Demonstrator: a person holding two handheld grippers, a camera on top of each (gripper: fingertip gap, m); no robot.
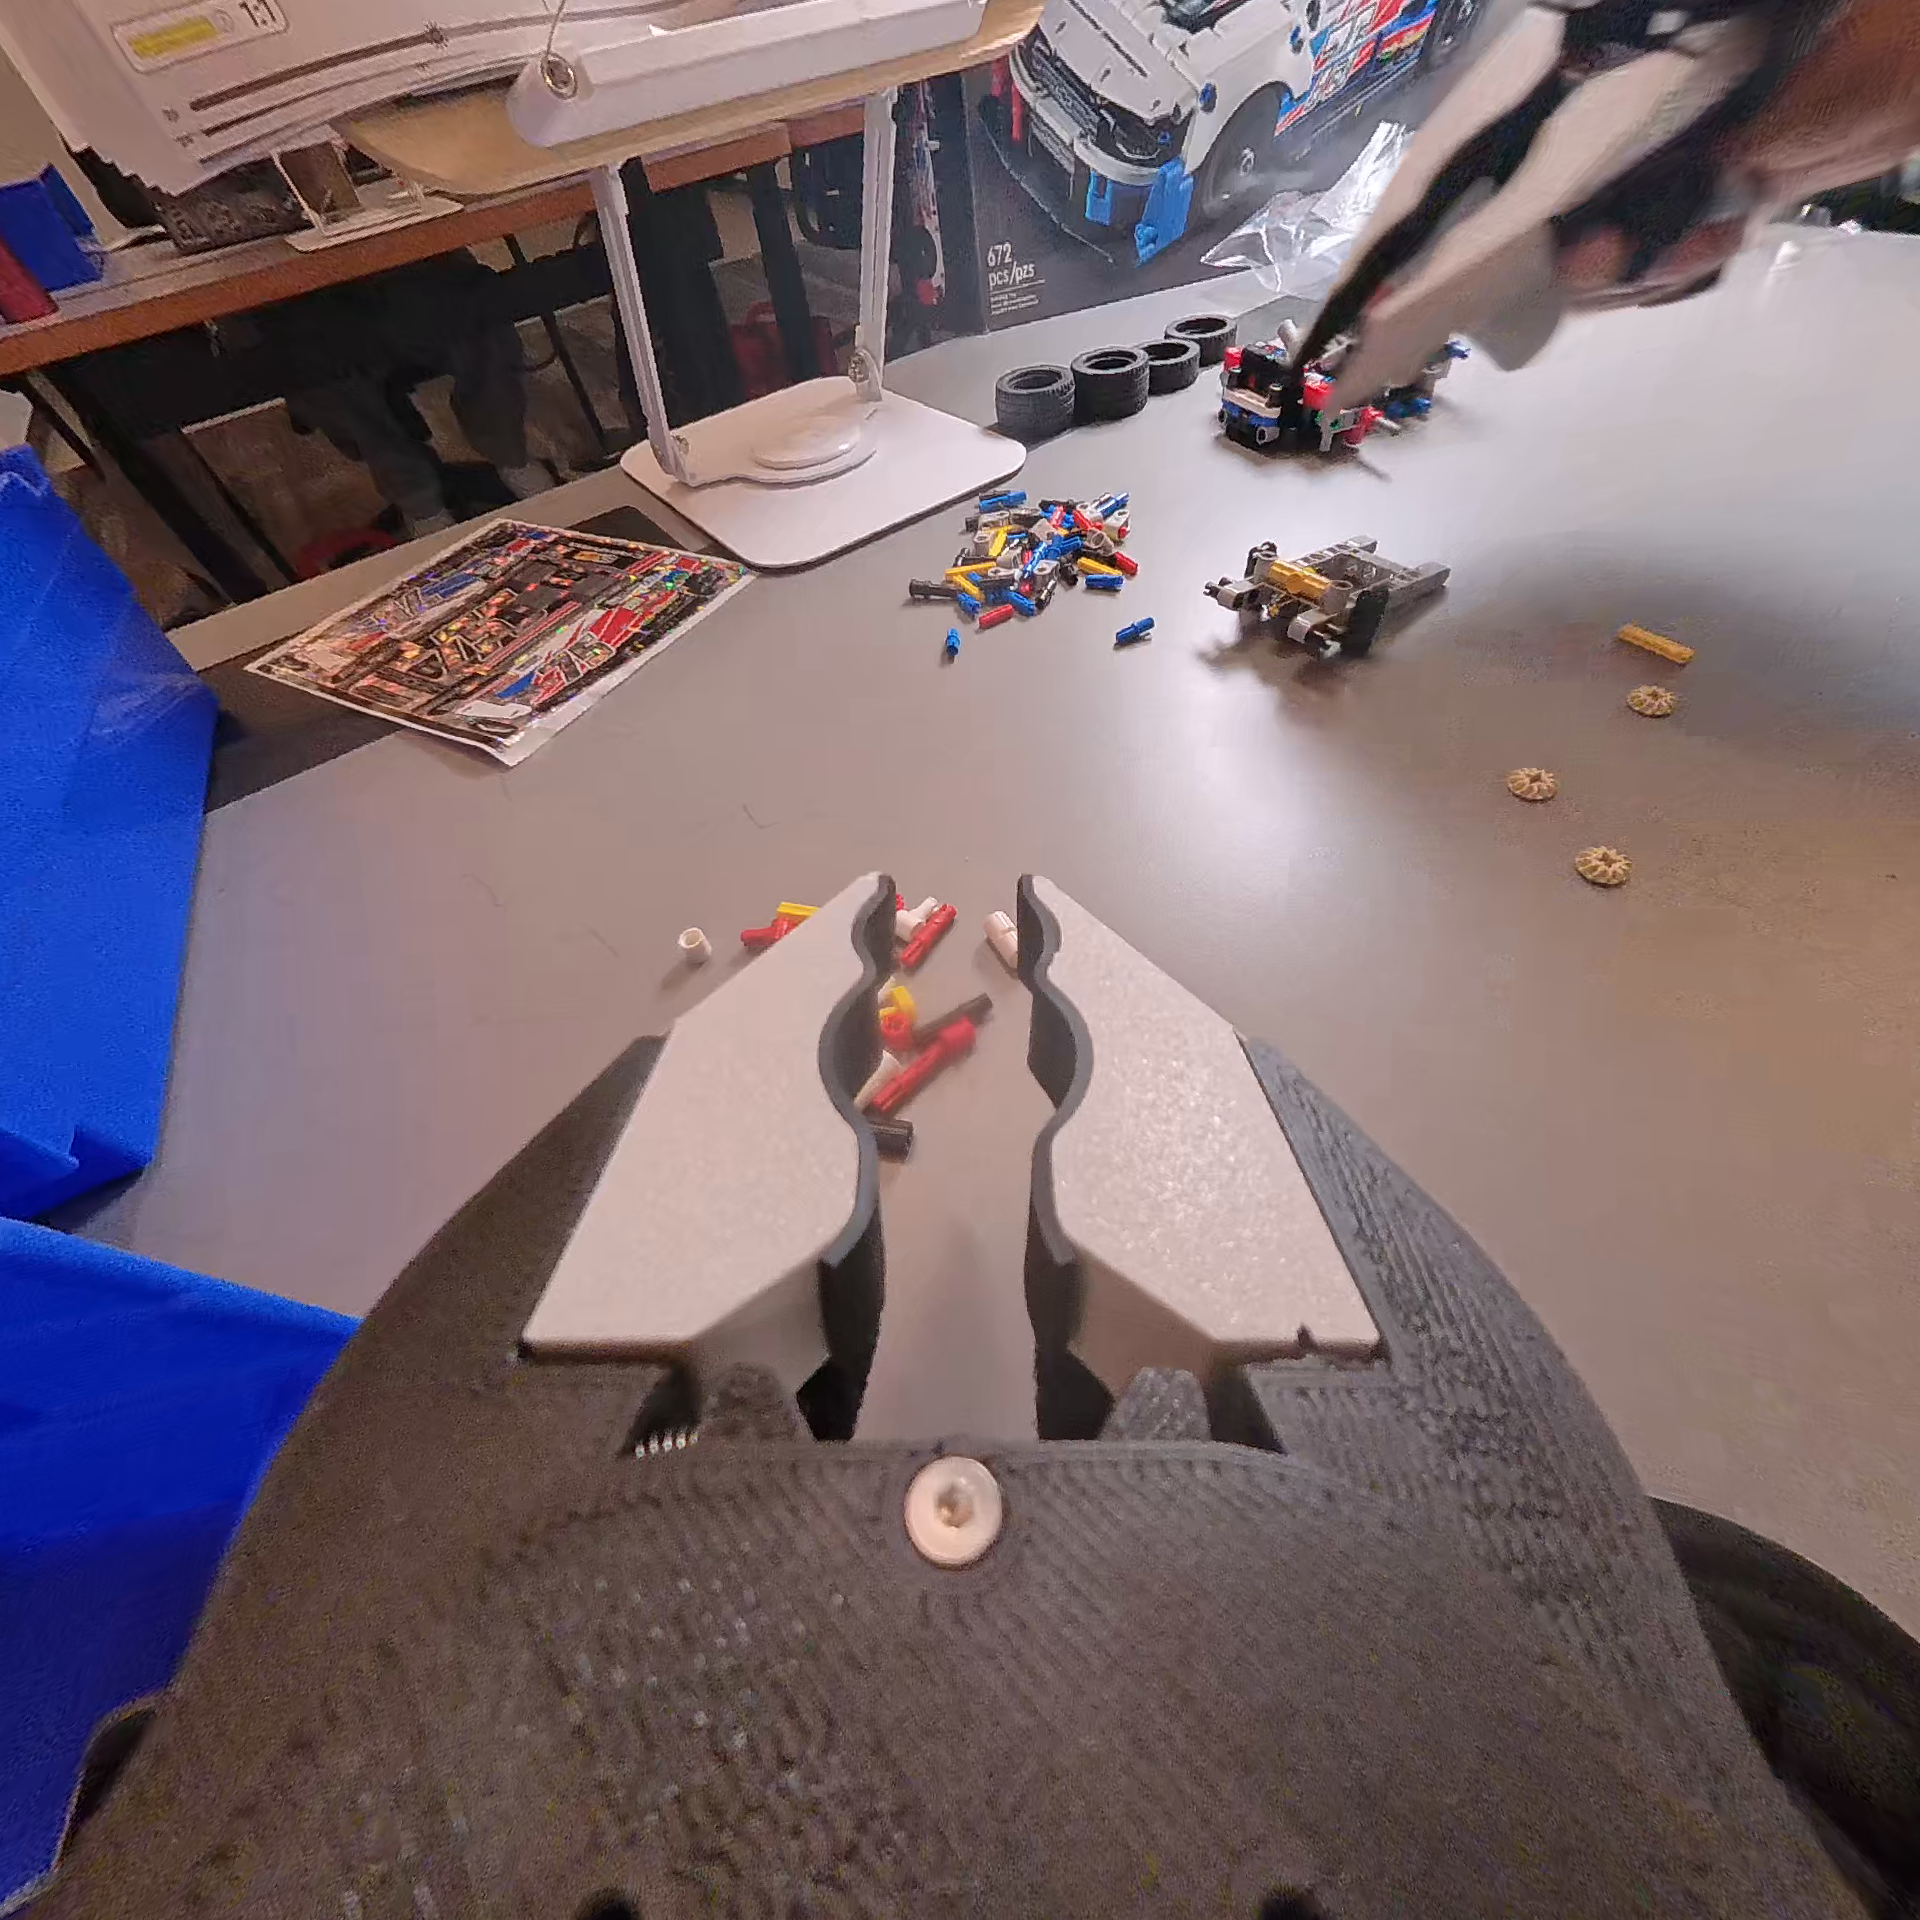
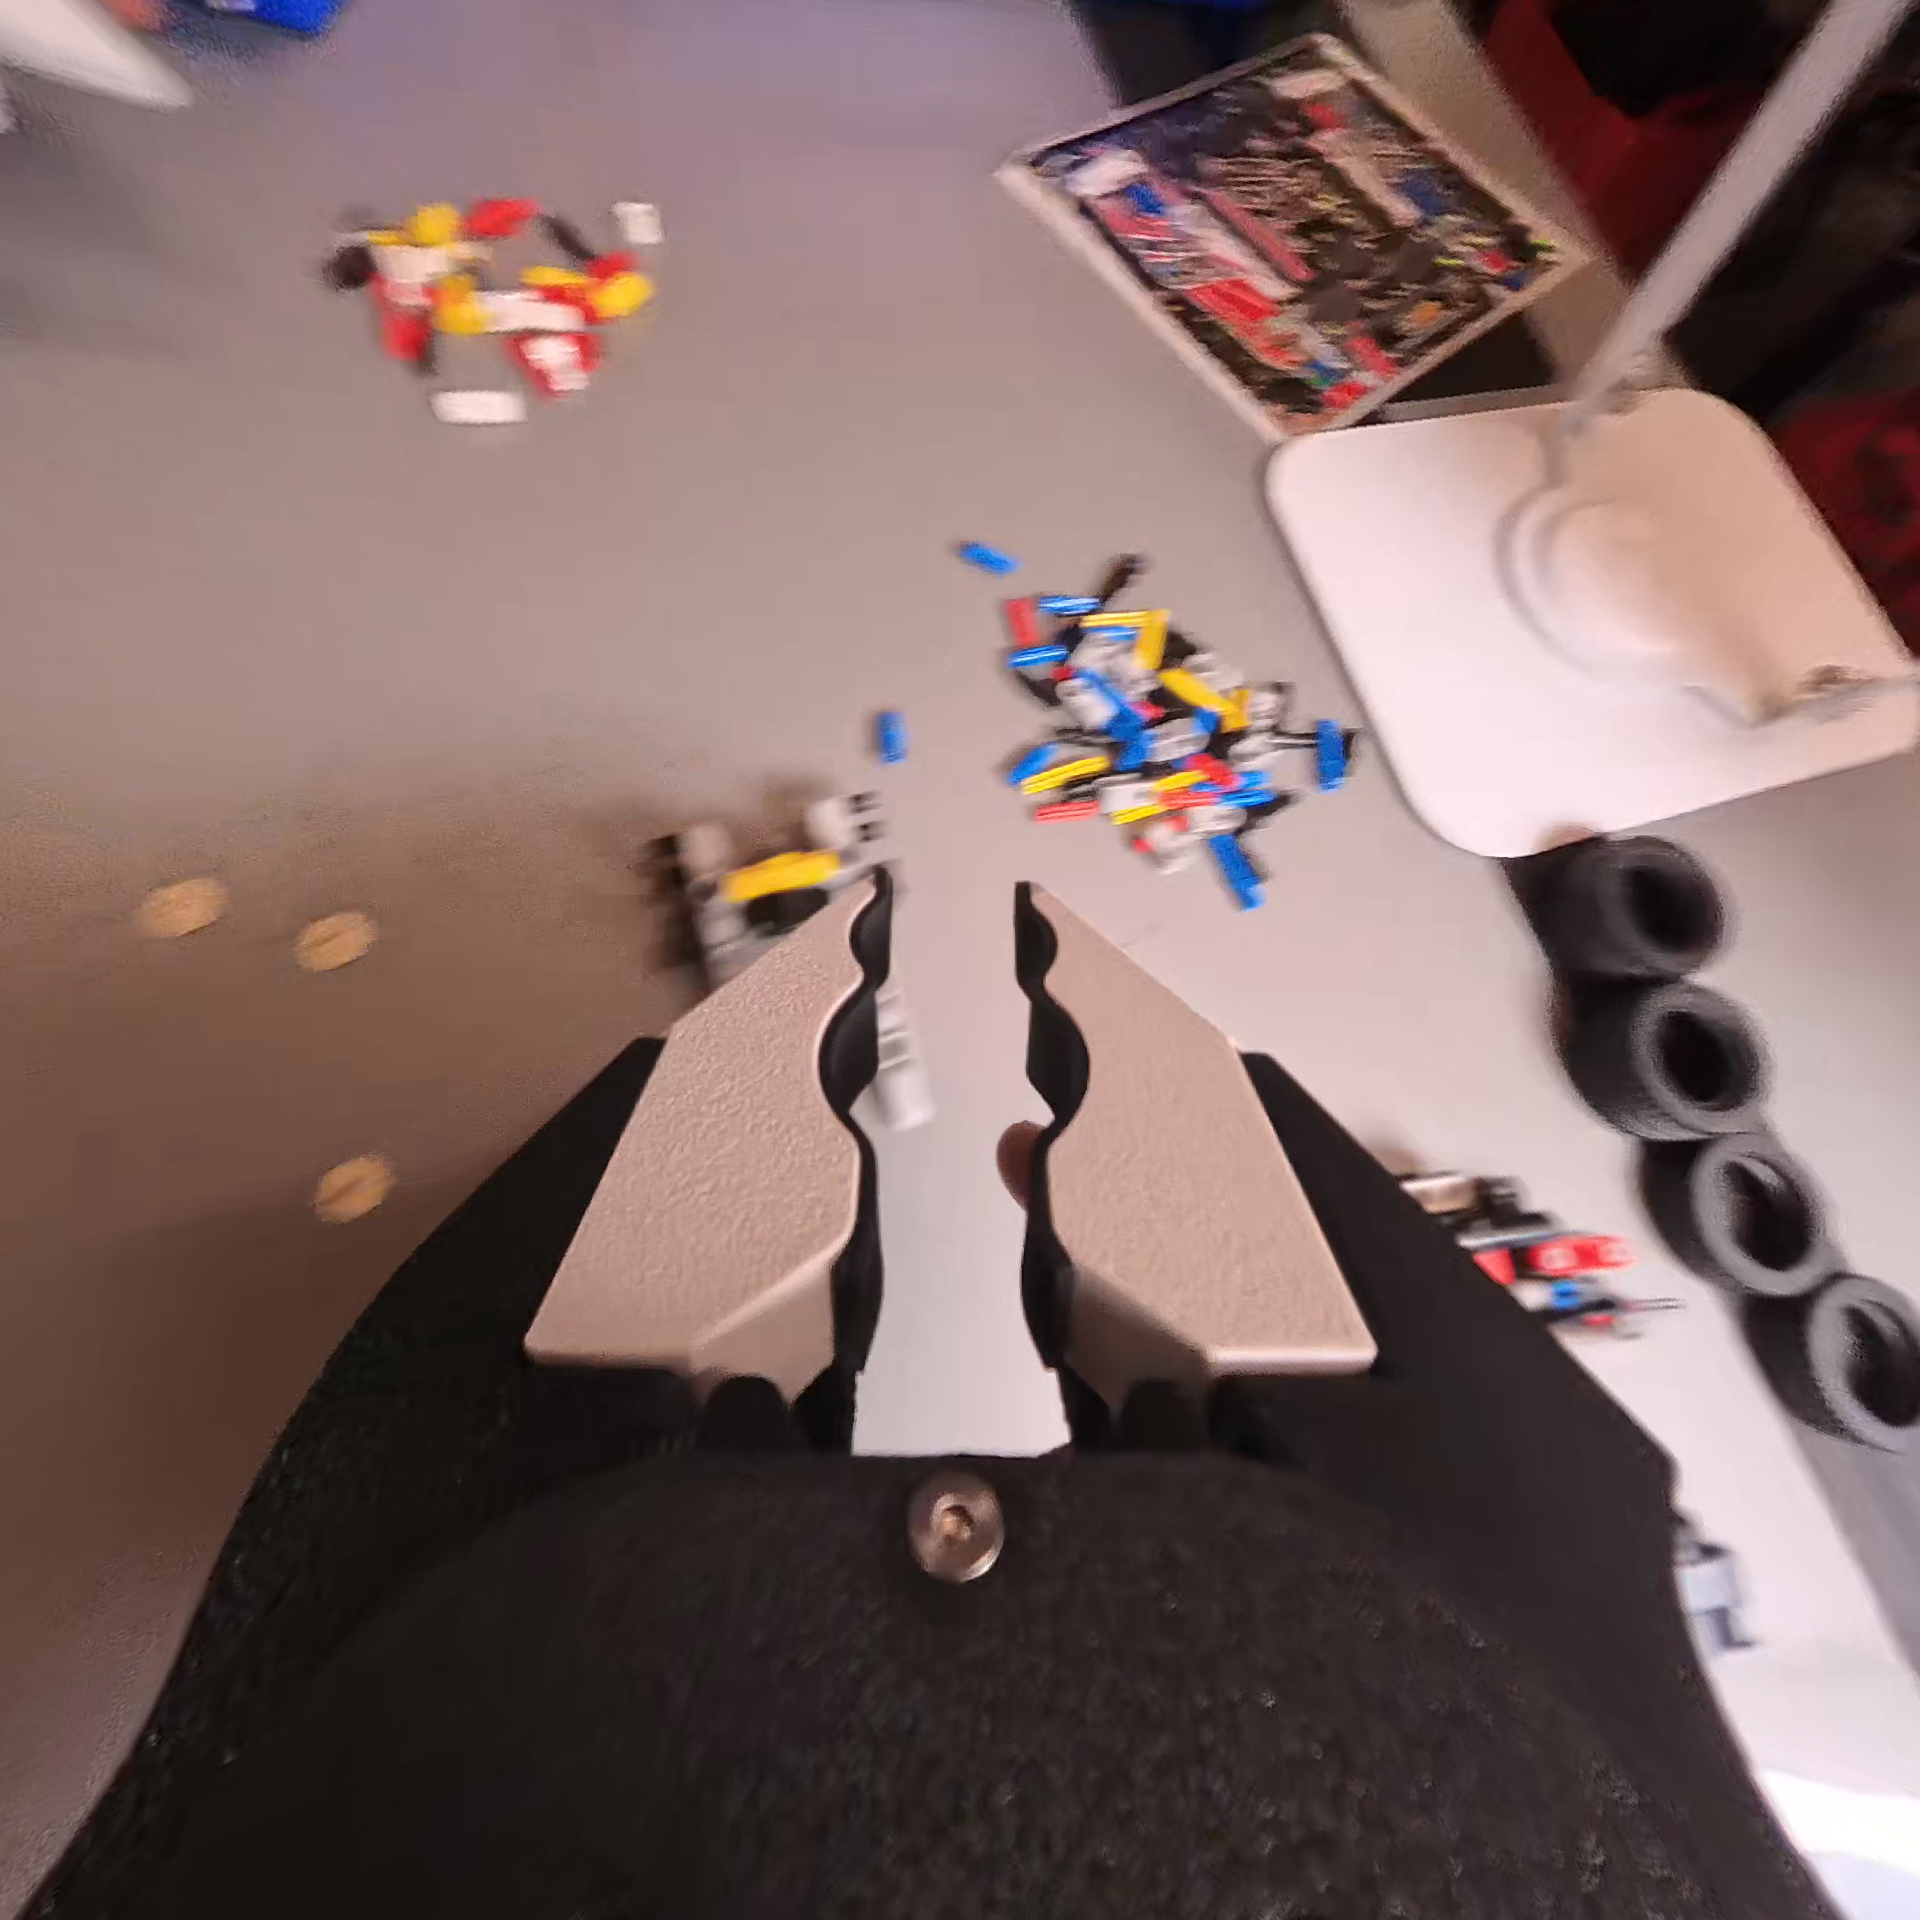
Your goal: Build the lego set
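My left gripper (image 1: 954, 904) is open and empty, low over a small scatter of red, yellow and white pins (image 1: 925, 1029) on the grey table (image 1: 1143, 987). My right gripper (image 2: 954, 894) is open and empty; its view is blurred. In the left wrist view its tips (image 1: 1325, 364) hang over the black, red and blue chassis (image 1: 1309, 410), which lies beside the right finger in the right wrist view (image 2: 1538, 1257). A grey and yellow sub-assembly (image 1: 1320, 597) sits mid-table and is partly hidden behind my right gripper's left finger (image 2: 769, 883). A pile of blue, yellow and black pins (image 1: 1039, 561) lies near it (image 2: 1143, 727).
Several black tyres (image 1: 1112, 379) stand in a row by the white lamp base (image 1: 821, 468). A sticker sheet (image 1: 499, 634) lies at the left. Three tan gears (image 1: 1535, 782) and a yellow piece (image 1: 1655, 644) lie at the right. The set's box (image 1: 1195, 156) stands behind. Blue cloth (image 1: 83, 831) borders the left edge. Across from one pair of fingers to the other is roughly 25 centimeters. It is some 15 centimeters from my right tips to the yellow piece (image 1: 1655, 644).
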